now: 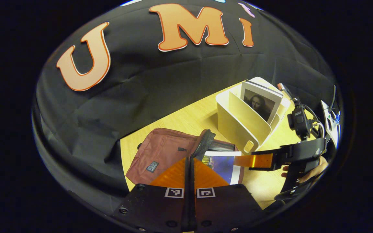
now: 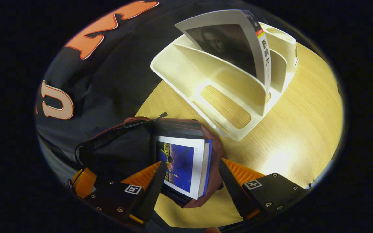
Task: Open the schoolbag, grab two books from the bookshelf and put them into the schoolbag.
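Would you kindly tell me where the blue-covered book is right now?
In the right gripper view, the blue-covered book sits partly inside the open schoolbag, between the right tongs' open fingers, near the white bookshelf.

Left tool point(image 1: 189, 174): ribbed fingers, black screwed body, two square markers. Right tool point(image 2: 191, 186): the same, cables behind.

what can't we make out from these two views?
- Left gripper in the left gripper view: fingers together at the schoolbag flap; whether they pinch it, unclear.
- Blue book in the right gripper view: its lower end is sunk in the bag.
- Portrait book: its lower part sits behind the bookshelf dividers.
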